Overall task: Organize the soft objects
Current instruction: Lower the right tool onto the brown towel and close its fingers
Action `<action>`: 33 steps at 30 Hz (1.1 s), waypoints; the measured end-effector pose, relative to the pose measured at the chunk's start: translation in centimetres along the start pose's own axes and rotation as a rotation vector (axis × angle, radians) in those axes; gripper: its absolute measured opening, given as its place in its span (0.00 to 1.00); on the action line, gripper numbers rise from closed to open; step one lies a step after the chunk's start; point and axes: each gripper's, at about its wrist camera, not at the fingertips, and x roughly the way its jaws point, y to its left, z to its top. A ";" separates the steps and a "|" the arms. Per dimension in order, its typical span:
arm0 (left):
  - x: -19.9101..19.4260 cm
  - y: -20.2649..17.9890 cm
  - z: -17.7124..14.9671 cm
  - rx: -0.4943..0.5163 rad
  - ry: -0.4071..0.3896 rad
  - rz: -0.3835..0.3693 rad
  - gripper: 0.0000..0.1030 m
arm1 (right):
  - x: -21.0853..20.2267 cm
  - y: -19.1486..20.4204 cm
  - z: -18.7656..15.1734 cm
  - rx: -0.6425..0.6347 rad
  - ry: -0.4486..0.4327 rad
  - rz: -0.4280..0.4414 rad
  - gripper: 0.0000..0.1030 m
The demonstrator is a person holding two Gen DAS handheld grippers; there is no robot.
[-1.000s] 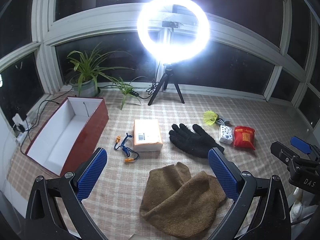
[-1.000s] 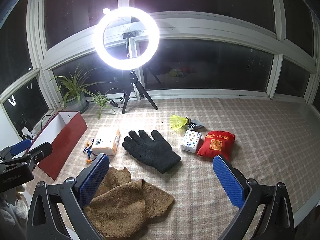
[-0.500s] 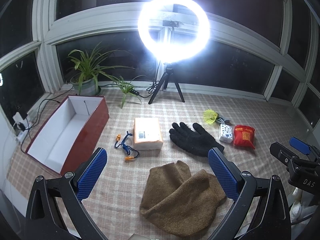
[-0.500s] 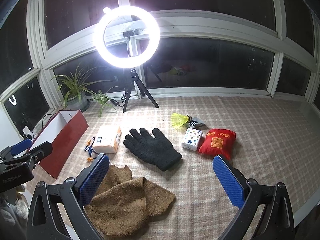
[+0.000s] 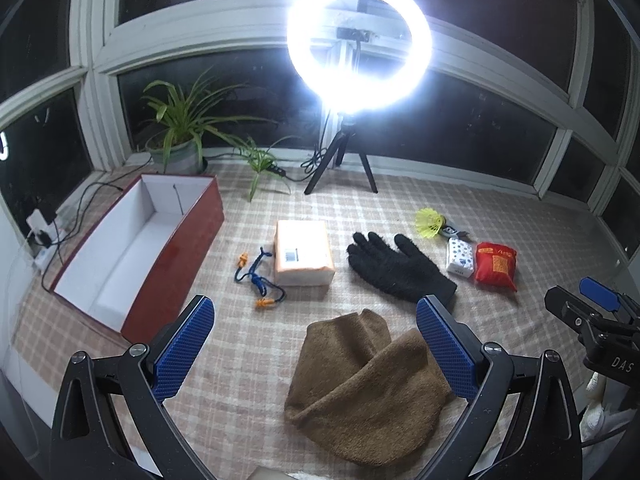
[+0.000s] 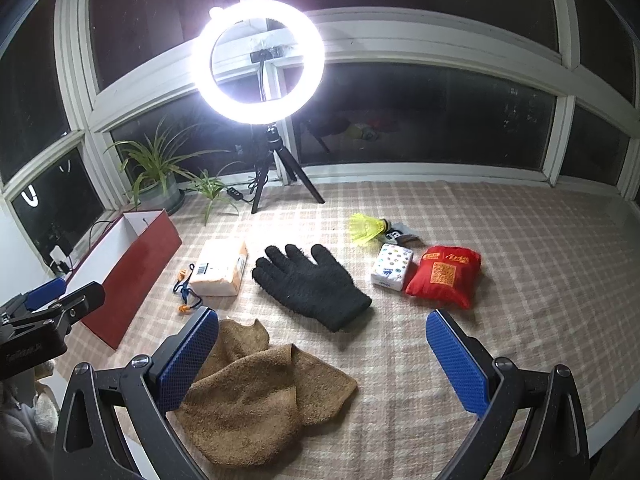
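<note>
Brown towel [image 5: 366,392] lies crumpled on the checked cloth, right below both wide-open, empty tongs, left gripper [image 5: 316,350] and right gripper [image 6: 320,356]. Nothing is picked yet. Next, I think, grab it for the red box [image 5: 176,252].

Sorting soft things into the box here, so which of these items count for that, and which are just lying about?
For the job: brown towel, black glove, red pouch, tissue pack, red box.

Lying about: shuttlecock, cardboard parcel, corded earplugs, ring light, potted plant.
</note>
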 end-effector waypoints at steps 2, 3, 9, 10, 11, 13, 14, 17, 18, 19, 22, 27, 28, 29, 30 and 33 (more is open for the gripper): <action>0.7 0.4 -0.4 -0.010 0.025 -0.003 0.98 | 0.5 -0.1 -0.2 0.000 0.012 0.015 0.99; 1.0 0.5 -0.4 -0.015 0.035 -0.002 0.98 | 0.9 -0.2 -0.3 0.001 0.022 0.023 0.99; 3.0 2.2 -2.0 -0.070 0.115 -0.017 0.98 | 2.9 -0.9 -1.2 0.017 0.073 0.064 0.99; 3.4 2.5 -2.3 -0.085 0.130 -0.025 0.98 | 3.4 -1.0 -1.4 0.022 0.086 0.072 0.99; 3.7 2.8 -2.5 -0.094 0.140 -0.029 0.98 | 3.7 -1.1 -1.5 0.027 0.095 0.080 0.99; 4.4 3.3 -3.0 -0.114 0.163 -0.031 0.98 | 4.6 -1.5 -1.8 0.043 0.121 0.102 0.99; 4.7 3.5 -3.2 -0.124 0.174 -0.036 0.98 | 4.9 -1.6 -1.9 0.049 0.128 0.111 0.99; 5.7 4.4 -4.0 -0.163 0.213 -0.062 0.98 | 6.0 -2.0 -2.3 0.069 0.160 0.143 0.99; 6.0 4.6 -4.3 -0.171 0.223 -0.070 0.98 | 6.4 -2.1 -2.5 0.074 0.172 0.157 0.99; 6.4 4.8 -4.6 -0.179 0.238 -0.080 0.98 | 6.7 -2.2 -2.7 0.081 0.182 0.168 0.99; 7.3 5.1 -5.4 -0.205 0.280 -0.122 0.97 | 8.0 -2.6 -3.2 0.100 0.223 0.197 0.99; 8.9 5.7 -6.8 -0.247 0.340 -0.171 0.96 | 10.2 -3.0 -4.7 0.139 0.300 0.248 0.99; 9.2 5.7 -7.1 -0.251 0.349 -0.179 0.96 | 10.6 -3.1 -5.0 0.147 0.317 0.256 0.99; 9.3 5.7 -7.3 -0.250 0.355 -0.184 0.95 | 11.0 -3.1 -5.2 0.150 0.327 0.262 0.99; 9.6 5.6 -7.5 -0.248 0.362 -0.189 0.95 | 11.3 -3.1 -5.5 0.151 0.341 0.267 0.99; 10.1 5.5 -8.3 -0.234 0.375 -0.197 0.95 | 12.3 -2.7 -6.2 0.141 0.373 0.278 0.99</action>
